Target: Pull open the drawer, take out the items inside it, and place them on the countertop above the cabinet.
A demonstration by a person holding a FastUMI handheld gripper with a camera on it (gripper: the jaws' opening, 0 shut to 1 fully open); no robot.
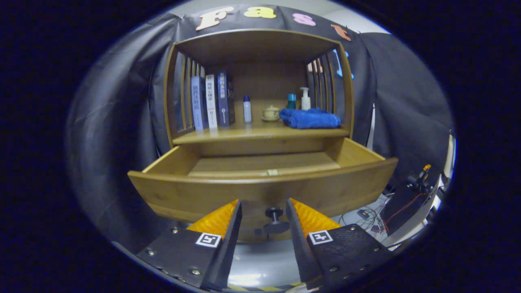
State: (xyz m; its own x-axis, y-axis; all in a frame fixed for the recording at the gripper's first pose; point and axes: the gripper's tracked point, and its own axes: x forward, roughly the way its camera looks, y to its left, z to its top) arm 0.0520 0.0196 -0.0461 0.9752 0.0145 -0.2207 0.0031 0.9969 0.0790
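While the fingers (263, 207) stand apart around its knob (274, 219), the wooden drawer (260, 187) sits pulled out.

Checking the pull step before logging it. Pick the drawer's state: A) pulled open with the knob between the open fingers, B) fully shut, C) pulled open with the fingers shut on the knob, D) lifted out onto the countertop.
A: the drawer stands pulled out below the shelf, and its knob sits in the gap between the spread fingers, untouched.

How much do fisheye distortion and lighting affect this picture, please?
Gripper view: strong fisheye bends the open drawer front into a curve; the shelf interior is dim, a bright glare patch lies on the floor between the open gripper fingers; the knob stays sharp.
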